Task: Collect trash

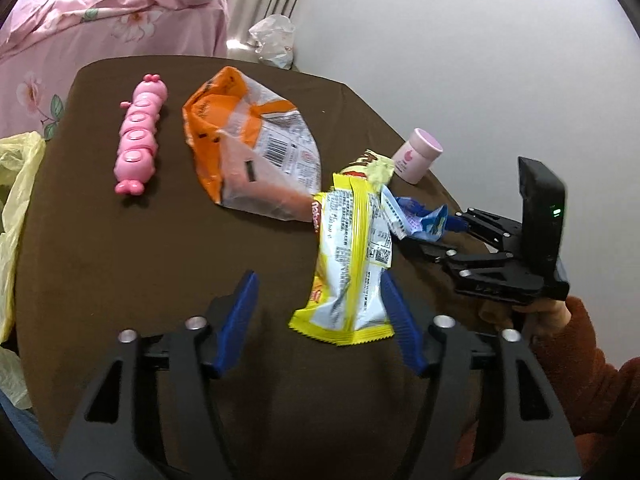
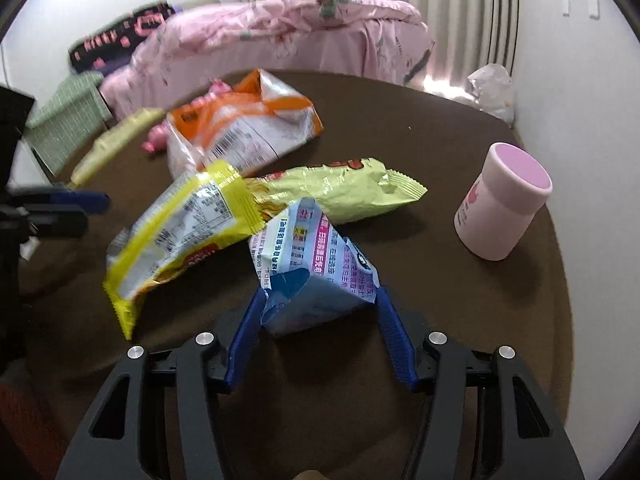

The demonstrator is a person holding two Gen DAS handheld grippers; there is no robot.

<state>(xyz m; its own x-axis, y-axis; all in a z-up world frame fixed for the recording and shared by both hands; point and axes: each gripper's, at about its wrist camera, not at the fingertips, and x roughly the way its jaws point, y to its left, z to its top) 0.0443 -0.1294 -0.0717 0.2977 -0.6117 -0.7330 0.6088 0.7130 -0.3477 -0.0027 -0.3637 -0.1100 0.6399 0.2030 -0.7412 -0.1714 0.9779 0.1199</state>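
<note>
Both wrist cams look steeply down, close over the bench (image 1: 160, 248). Left faces the wall, right faces the bed (image 2: 320, 24). Shared: yellow wrapper (image 1: 348, 264), orange bag (image 2: 248, 128)

The table (image 1: 160, 240) is covered in plain dark brown, and the caterpillar toy (image 1: 138, 132) and the jar (image 2: 502, 200) are coloured pink. One wrapper (image 1: 348, 264) is edged in bright yellow around white printed panels; another bag (image 1: 248, 136) is marked orange and white with a black barcode. A blue and white packet (image 2: 320, 276) with pink bands, a yellow-green wrapper (image 2: 340, 188) and pink floral bedding (image 1: 100, 32) are also seen.
</note>
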